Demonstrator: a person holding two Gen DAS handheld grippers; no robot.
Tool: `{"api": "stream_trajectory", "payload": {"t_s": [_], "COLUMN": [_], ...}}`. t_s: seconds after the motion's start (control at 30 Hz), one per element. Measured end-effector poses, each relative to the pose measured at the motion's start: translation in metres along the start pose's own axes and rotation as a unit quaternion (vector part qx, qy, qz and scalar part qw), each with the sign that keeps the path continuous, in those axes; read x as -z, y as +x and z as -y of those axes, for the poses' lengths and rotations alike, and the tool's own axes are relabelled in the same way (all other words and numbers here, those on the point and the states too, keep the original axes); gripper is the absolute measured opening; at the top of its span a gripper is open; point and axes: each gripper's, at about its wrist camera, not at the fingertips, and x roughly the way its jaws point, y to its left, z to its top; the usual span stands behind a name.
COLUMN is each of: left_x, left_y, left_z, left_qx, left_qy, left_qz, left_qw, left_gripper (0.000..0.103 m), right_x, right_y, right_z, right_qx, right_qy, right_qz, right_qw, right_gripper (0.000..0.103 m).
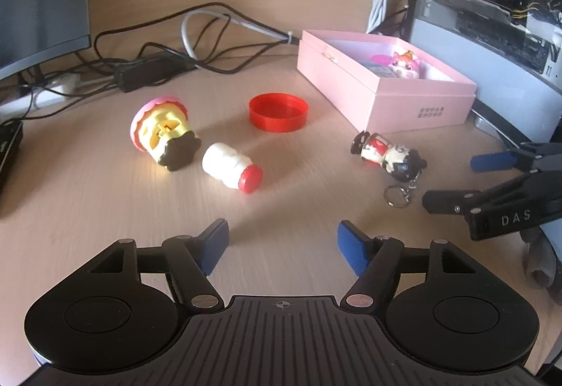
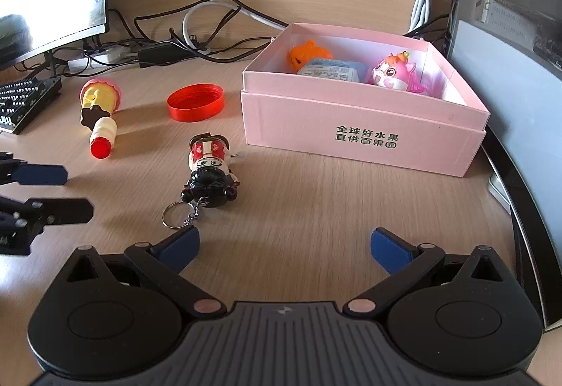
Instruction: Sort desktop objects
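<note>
1. Keychain figurine lies on its side on the desk, at 11 o'clock from the right gripper, near it and not touching.
2. Handling judgement: small, rigid, probably light; glossy plastic may slip. Take hold across the torso, not the loose key ring.
3. Right gripper: jaws spread wide, holding nothing.
4. Left gripper: jaws likewise apart and empty; white bottle toy lies at 11 o'clock from it.
5. Pink box stands at 1 o'clock from the right gripper, already containing toys.
6. Red lid and cupcake toy lie outside the box.
</note>
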Motion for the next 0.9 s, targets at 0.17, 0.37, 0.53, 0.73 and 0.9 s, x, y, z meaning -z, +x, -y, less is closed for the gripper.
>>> {"api": "stream_trajectory", "payload": {"t_s": [0.17,0.37,0.53,0.73,0.9], "left_x": [-0.004,-0.012,-0.023,-0.042,-0.044], "left_y": [0.001,-0.001,0.008,0.035,0.049], "left_z": [-0.005,-0.017,-0.025,-0.035,-0.025], "left_qx": [-0.009,-0.029,-0.012,0.018,0.024], "left_qy": [-0.001,-0.004,0.003,-0.001,0.027], "left_qz": [0.001,0.009,0.024,0.018,0.006], "left_qw": [1.0000,0.9995,0.9996,0.9997,0.9993], "left_gripper": [0.083,0.087,0.087,0.081,0.063], "right_x": [0.000,-0.022,-0.039,-0.039,-0.034], "right_y": [-0.005,-0.004,0.023,0.015,-0.012], "right_z": [-0.002,-0.022,-0.035,-0.029,-0.018], "right_qx": [-0.001,-0.033,-0.052,-0.066,-0.069], "right_qy": [-0.009,-0.037,-0.049,-0.033,-0.041], "right_qz": [0.019,0.047,0.012,0.002,0.015], "right_qw": [1.000,0.998,0.997,0.997,0.997], "right_gripper": [0.102,0.076,0.050,0.037,0.037]}}
